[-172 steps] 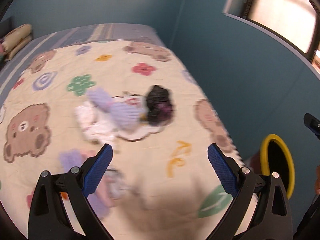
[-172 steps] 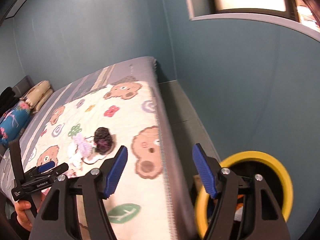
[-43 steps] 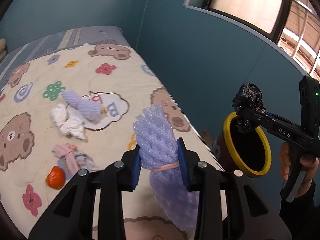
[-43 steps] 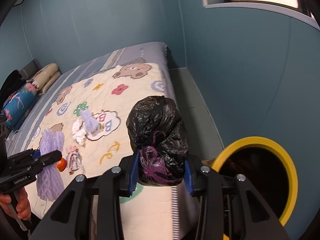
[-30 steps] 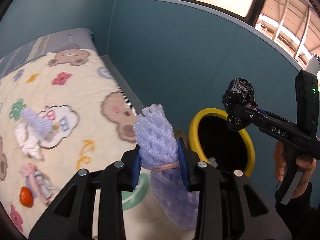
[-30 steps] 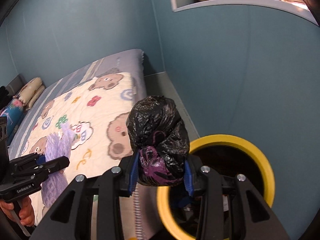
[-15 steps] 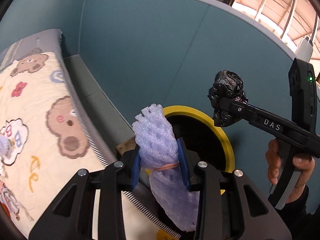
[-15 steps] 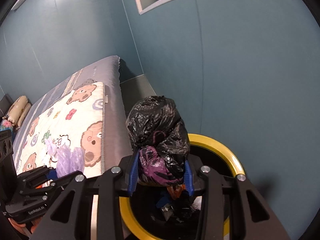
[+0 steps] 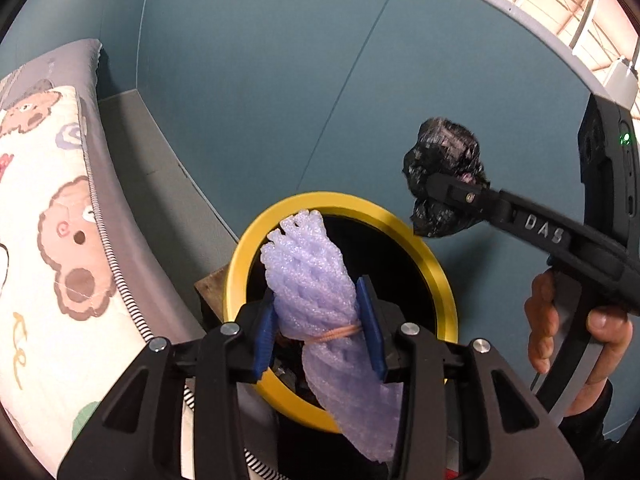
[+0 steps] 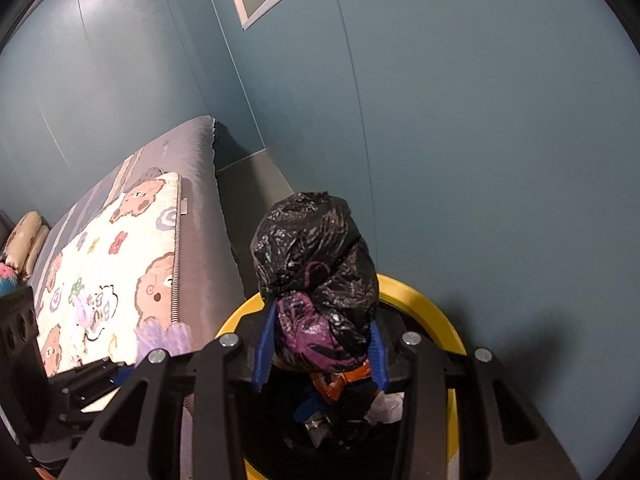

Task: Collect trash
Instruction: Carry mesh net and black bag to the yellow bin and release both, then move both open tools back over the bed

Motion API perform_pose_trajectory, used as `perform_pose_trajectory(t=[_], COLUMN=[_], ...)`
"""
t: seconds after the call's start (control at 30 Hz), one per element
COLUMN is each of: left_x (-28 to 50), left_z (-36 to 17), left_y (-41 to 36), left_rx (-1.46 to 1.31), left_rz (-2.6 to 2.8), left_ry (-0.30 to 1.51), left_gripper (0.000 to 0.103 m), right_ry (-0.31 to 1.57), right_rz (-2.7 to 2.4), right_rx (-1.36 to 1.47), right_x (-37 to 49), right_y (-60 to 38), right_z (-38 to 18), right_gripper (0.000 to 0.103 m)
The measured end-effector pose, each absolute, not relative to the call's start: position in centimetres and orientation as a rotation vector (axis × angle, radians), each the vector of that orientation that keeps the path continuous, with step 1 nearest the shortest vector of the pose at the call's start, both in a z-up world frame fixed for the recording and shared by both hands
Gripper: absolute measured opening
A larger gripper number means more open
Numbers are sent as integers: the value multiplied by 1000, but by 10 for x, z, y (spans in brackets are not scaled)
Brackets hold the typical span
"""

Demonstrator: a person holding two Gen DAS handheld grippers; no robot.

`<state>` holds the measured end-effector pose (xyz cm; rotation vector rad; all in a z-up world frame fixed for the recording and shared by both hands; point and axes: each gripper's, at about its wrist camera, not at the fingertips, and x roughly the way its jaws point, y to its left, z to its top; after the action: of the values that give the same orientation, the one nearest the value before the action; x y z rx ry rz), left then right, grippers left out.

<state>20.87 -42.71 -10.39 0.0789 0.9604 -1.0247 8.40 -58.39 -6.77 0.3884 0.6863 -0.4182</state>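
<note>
My left gripper [image 9: 318, 324] is shut on a purple foam net [image 9: 316, 280] bound with a rubber band, held over the near side of the yellow-rimmed bin [image 9: 434, 276]. My right gripper [image 10: 320, 344] is shut on a crumpled black plastic bag [image 10: 316, 248] with a purple patch, held above the bin's mouth [image 10: 426, 300]. In the left wrist view the black bag [image 9: 444, 184] hangs above the bin's far right rim. The bin holds several scraps [image 10: 340, 388].
The bed with the bear-print quilt [image 9: 36, 240] lies left of the bin, with more trash on it [image 10: 86, 312]. A teal wall [image 10: 480, 140] stands close behind the bin. Grey floor [image 9: 160, 160] runs between bed and wall.
Both grippers have swung from the bed to the bin. The foam net and the black bag now hang over the bin's opening, closer than half a second ago.
</note>
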Motion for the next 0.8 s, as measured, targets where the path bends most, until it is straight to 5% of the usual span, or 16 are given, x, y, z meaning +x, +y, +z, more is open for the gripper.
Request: perform_pose_trajectory(t=[0.37, 0.8], left_x=[209, 224], left_z=[-106, -104], left_y=[-430, -380], left_rx=[63, 12], left_rz=[-1015, -931], left_ry=[951, 928], left_gripper=[61, 79], right_ry=[666, 656], right_rz=[-446, -456], right_rx=[417, 397], right_x=[79, 72], right_y=[-591, -575], right_z=[-64, -54], right_gripper=[51, 54])
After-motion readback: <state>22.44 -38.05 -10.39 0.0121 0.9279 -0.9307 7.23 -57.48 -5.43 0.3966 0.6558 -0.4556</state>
